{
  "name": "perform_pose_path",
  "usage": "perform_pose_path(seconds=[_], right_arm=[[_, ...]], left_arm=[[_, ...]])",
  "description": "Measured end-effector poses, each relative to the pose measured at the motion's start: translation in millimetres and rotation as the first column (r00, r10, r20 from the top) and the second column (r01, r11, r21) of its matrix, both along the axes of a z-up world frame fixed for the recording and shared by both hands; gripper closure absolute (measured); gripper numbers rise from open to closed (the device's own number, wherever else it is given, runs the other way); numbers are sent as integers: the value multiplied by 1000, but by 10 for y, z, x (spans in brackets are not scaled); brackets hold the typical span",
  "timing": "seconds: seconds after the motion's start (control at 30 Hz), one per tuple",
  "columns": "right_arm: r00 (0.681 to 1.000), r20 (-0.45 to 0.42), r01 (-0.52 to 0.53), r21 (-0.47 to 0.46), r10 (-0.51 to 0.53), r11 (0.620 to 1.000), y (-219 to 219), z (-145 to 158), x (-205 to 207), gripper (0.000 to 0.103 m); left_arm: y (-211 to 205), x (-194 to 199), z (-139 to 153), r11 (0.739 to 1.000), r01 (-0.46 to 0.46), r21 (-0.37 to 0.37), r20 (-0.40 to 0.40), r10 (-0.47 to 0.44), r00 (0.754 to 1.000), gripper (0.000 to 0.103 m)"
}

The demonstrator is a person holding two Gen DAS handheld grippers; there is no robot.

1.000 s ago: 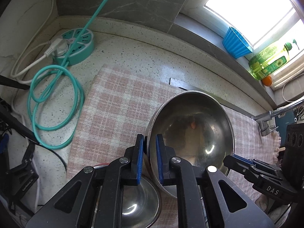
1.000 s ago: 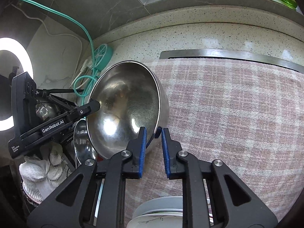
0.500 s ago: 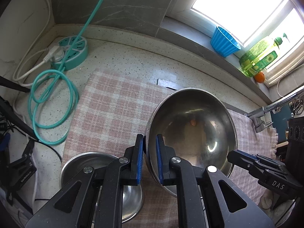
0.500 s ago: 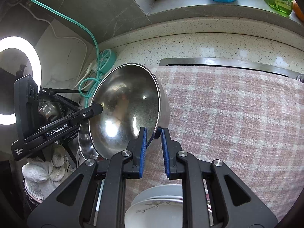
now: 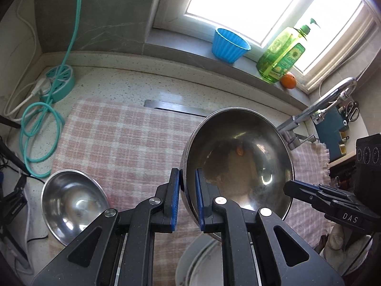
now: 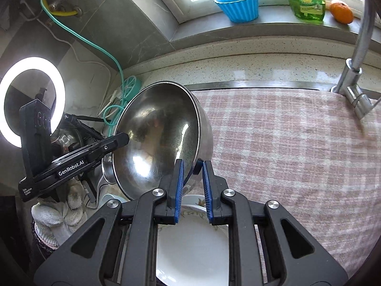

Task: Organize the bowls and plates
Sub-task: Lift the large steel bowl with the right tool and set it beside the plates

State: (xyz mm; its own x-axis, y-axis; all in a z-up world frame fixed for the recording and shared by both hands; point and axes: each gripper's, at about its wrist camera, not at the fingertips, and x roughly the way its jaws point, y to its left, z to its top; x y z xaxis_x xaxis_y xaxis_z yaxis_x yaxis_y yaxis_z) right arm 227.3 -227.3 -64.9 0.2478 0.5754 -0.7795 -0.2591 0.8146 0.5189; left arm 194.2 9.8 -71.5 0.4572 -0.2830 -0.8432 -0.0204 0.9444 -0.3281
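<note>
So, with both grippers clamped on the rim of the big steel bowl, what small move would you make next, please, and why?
Probably carry the large bowl left and lower it toward the smaller bowl on the checked cloth. The left gripper and right gripper hold it tilted, off the cloth, above the white plates.

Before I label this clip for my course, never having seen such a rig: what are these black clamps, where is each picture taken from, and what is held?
No robot arm here: a person holds a two-finger gripper in each hand, with a fisheye camera on each looking along its fingers. In the left wrist view the left gripper pinches the rim of a large steel bowl; in the right wrist view the right gripper straddles the opposite rim. The bowl is tilted above a pink checked cloth. A smaller steel bowl sits on the cloth, and white plates lie below the grippers.
</note>
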Motion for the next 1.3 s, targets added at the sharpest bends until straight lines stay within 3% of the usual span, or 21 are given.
perform_pose_path(seconds=[0.33,0.73,1.07,1.3], right_arm=[[994,3,105,-23,-105,994,-833,-3,-389,87],[971,-59,227,-79,-232,971,-1750,-388,-732,87],[952,-116,271,-117,-284,955,-2094,-743,-876,87],[945,-129,286,-115,-300,951,-2178,-820,-920,87]], left_arm=[[-775,-145,17,990,135,-33,7,-135,991,92],[-1602,-318,-221,957,279,-74,-51,-283,958,91],[-2016,-512,-427,932,354,-75,-109,-361,926,90],[-2136,-584,-485,925,373,-72,-129,-379,916,89]])
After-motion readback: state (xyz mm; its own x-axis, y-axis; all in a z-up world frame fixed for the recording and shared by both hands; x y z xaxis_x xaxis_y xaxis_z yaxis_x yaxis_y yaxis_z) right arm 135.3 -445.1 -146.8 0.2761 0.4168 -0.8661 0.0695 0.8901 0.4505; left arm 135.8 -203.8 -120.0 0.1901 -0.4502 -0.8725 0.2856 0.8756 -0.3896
